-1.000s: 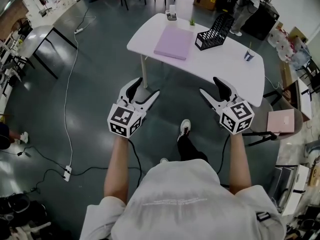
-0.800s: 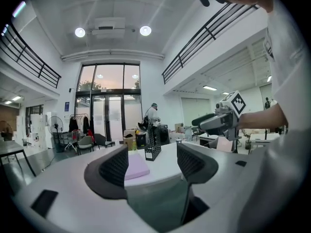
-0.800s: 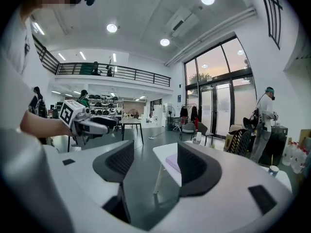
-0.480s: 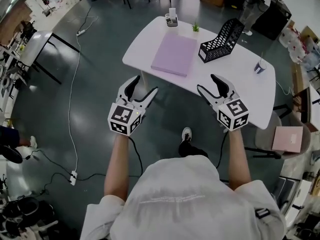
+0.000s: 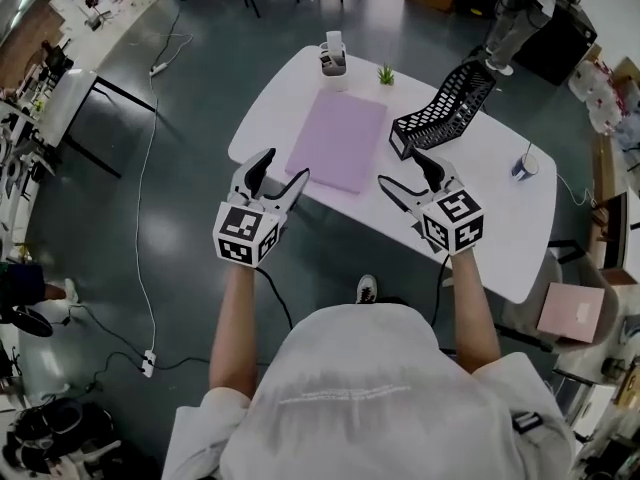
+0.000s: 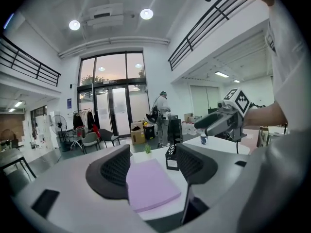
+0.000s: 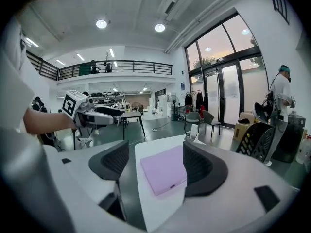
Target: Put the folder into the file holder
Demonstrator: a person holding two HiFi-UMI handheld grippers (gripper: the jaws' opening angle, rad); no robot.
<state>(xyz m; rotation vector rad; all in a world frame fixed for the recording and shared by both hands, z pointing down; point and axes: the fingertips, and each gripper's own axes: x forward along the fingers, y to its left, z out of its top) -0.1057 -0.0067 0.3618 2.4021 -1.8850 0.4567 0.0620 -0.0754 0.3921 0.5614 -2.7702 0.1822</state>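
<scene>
A lilac folder (image 5: 338,139) lies flat on the white table (image 5: 500,218); it also shows in the left gripper view (image 6: 150,184) and the right gripper view (image 7: 163,174). A black mesh file holder (image 5: 443,108) stands to its right, toward the back. My left gripper (image 5: 279,171) hovers at the table's near left edge, just short of the folder, its jaws wide apart though closing slightly, with nothing between them. My right gripper (image 5: 408,176) hangs over the table's near edge, right of the folder and before the holder, jaws opening, empty.
A small holder with white items (image 5: 333,56) and a tiny green plant (image 5: 386,73) stand at the table's far edge. A cup (image 5: 525,165) sits at the right. Cables run across the dark floor (image 5: 150,198). A person (image 6: 162,115) stands far behind the table.
I have moved toward the table, which now sits closer and lower in the head view. Both grippers have reached its near edge; the right jaws have spread a little wider.
</scene>
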